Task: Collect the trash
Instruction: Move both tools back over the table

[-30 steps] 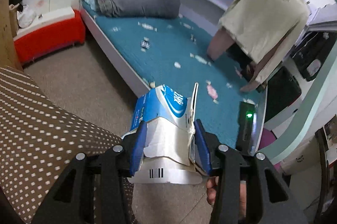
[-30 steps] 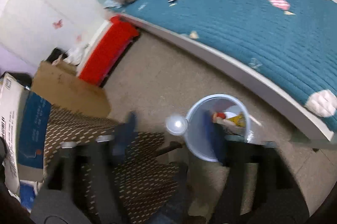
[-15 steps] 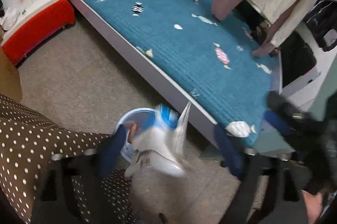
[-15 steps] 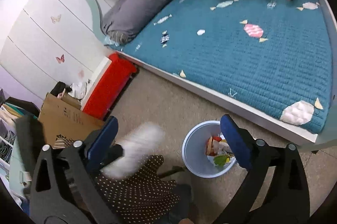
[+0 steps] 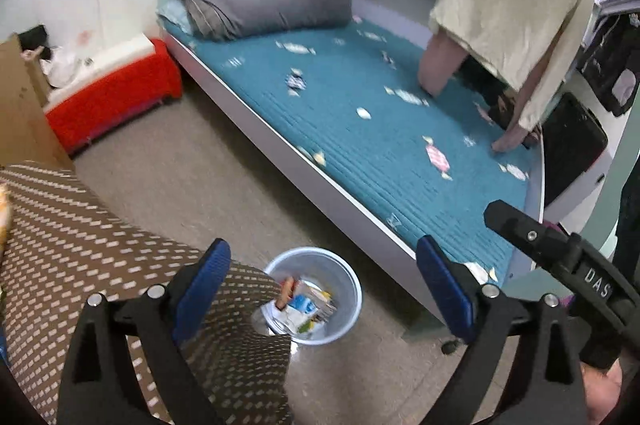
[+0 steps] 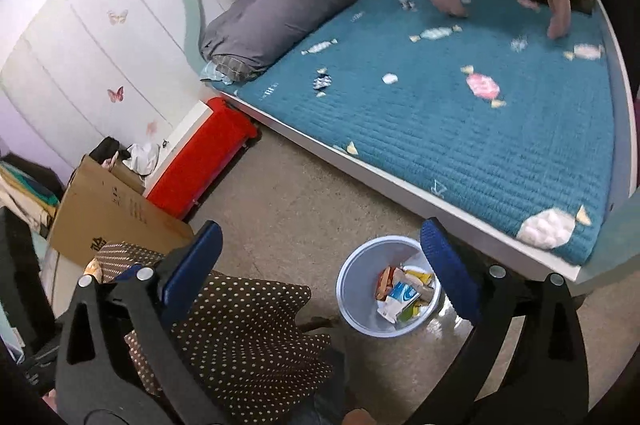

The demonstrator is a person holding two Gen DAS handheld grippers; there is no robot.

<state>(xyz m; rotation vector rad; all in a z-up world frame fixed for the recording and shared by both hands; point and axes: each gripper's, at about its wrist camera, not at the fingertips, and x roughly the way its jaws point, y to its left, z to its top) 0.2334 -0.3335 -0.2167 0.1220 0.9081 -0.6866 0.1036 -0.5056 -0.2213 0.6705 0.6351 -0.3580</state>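
A pale blue trash bin (image 5: pixel 344 289) stands on the floor by the bed; it also shows in the right wrist view (image 6: pixel 352 277). Inside lie wrappers and a blue-and-white carton (image 6: pixel 400 295), seen in the left wrist view too (image 5: pixel 301 305). My left gripper (image 5: pixel 322 285) is open and empty, hovering above the bin. My right gripper (image 6: pixel 320 265) is open and empty, just left of the bin and above it. The body of the right gripper (image 5: pixel 560 265) shows at the right of the left wrist view.
A brown dotted cushion (image 6: pixel 248 337) lies at lower left beside the bin. A bed with a teal cover (image 6: pixel 460 113) and a grey bolster (image 6: pixel 276 13) fills the back. A person (image 5: pixel 516 5) leans over it. A red box (image 6: pixel 200 157) and cardboard (image 6: pixel 108 217) stand left.
My left gripper opened and the blue-and-white carton fell into the bin. Both grippers have risen and tilted, and now look down at the bin from higher up.
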